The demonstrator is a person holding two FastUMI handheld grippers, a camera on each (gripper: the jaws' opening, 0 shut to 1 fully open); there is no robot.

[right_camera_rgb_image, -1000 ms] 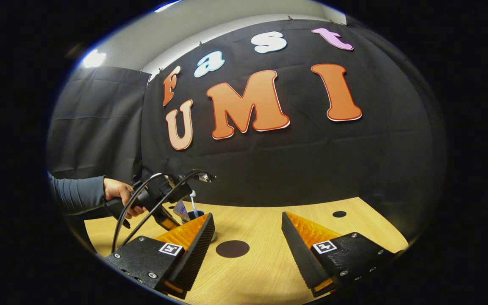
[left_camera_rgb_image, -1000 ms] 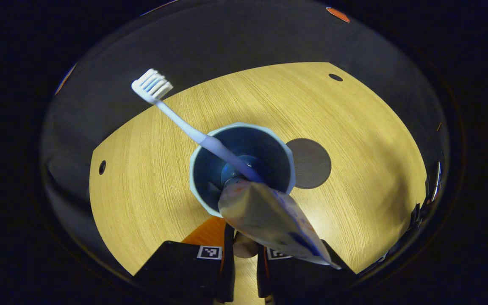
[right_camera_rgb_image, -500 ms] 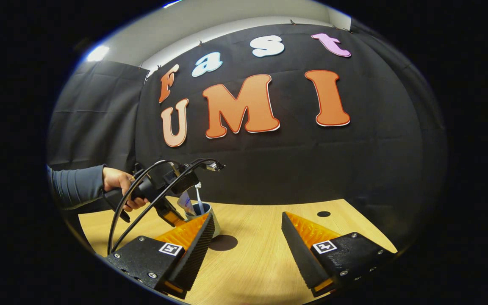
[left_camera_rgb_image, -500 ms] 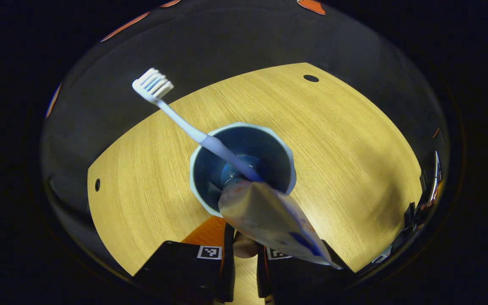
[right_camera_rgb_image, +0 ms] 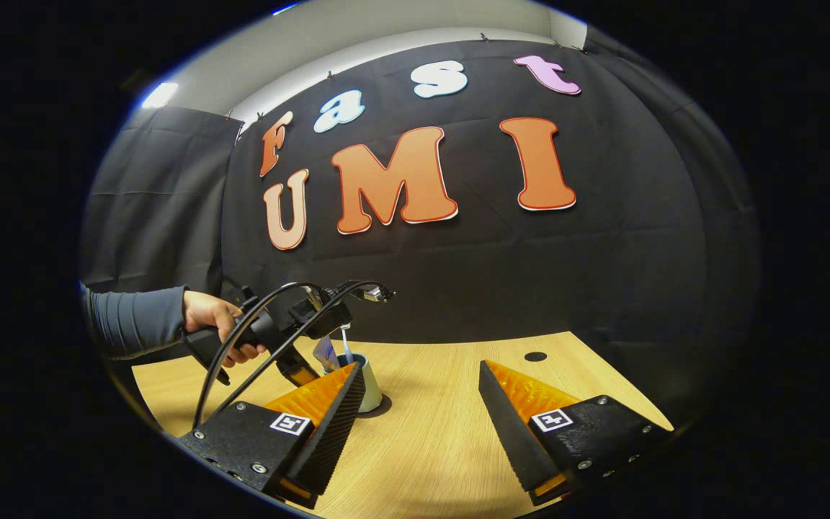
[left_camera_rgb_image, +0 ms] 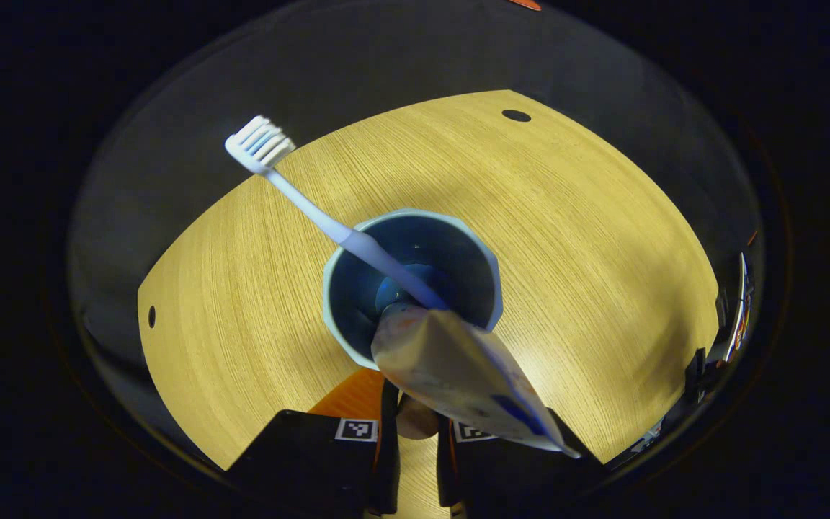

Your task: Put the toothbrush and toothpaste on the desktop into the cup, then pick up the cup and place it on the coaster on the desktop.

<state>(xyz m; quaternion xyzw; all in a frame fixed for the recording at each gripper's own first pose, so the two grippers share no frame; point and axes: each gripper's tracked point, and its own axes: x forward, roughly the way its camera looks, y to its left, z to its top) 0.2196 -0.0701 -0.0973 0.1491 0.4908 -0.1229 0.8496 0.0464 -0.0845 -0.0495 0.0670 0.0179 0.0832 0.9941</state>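
Note:
A pale blue cup (left_camera_rgb_image: 415,288) sits in the middle of the left gripper view, seen from above. A white toothbrush (left_camera_rgb_image: 300,198) leans out of it, bristles up, and a toothpaste tube (left_camera_rgb_image: 458,375) stands in it, flat end towards the camera. My left gripper (left_camera_rgb_image: 415,411) is shut on the cup's near wall. In the right gripper view a hand (right_camera_rgb_image: 217,328) holds the left gripper (right_camera_rgb_image: 300,367) at the cup (right_camera_rgb_image: 370,386). A dark sliver of the coaster (right_camera_rgb_image: 384,411) shows by the cup's base. My right gripper (right_camera_rgb_image: 422,371) stands open over the desk.
The wooden desktop (left_camera_rgb_image: 588,238) has small round holes near its edges (left_camera_rgb_image: 516,115). The black cloth wall (right_camera_rgb_image: 602,274) closes off the far side of the desk. A grey sleeve (right_camera_rgb_image: 134,328) reaches in from the left.
The left gripper carried the cup to the right, over the dark round coaster, which is now hidden beneath it. The right gripper stayed open and barely shifted.

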